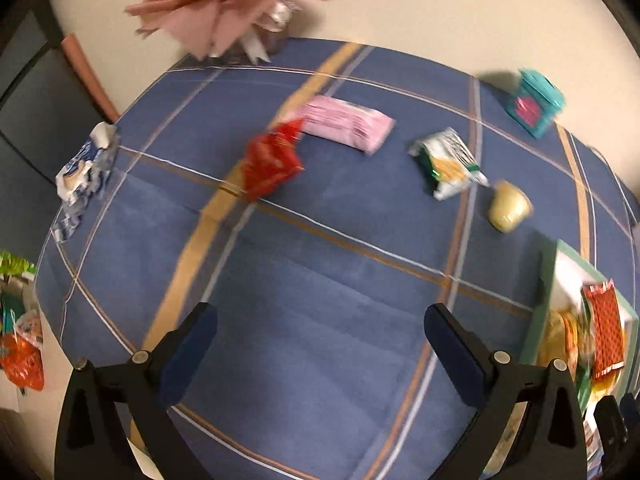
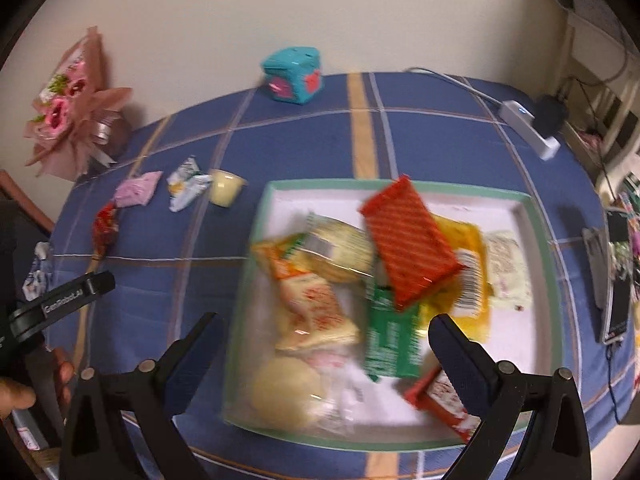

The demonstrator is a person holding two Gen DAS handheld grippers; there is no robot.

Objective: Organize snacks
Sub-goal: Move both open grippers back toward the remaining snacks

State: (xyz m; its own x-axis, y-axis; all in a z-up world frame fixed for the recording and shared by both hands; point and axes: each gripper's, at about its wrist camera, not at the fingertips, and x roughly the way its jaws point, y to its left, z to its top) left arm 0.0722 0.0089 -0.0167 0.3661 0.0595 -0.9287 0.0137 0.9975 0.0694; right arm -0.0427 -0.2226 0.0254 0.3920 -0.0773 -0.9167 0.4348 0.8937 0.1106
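Both pairs of jaws stand spread wide with nothing between them: the left gripper (image 1: pixel 320 352) hangs over bare checked tablecloth (image 1: pixel 320 288), the right gripper (image 2: pixel 324 360) over the near edge of the green-rimmed tray (image 2: pixel 544 264).

Five snacks lie loose on the cloth in the left wrist view. There is one red crinkled packet (image 1: pixel 270 162) at about eleven o'clock, one pink wrapped bar (image 1: pixel 348 126) just beyond it at twelve, one green-and-white packet (image 1: pixel 448 162) at one o'clock, one small yellow cup (image 1: pixel 509 206) just beside that, and one blue-and-white packet (image 1: pixel 86 170) far out at ten, near the table edge. These wrappers look light, thin and slippery, and I would guess they crumple under pressure, so pinching across the middle of the body should hold better than a sealed fin. The cup seems stiffer; across its sides would be the likely grip.

The tray holds roughly nine packets heaped together, an orange striped bar (image 2: pixel 408 240) uppermost; blur makes that count uncertain. One teal box (image 2: pixel 294 76) stands at the far edge.
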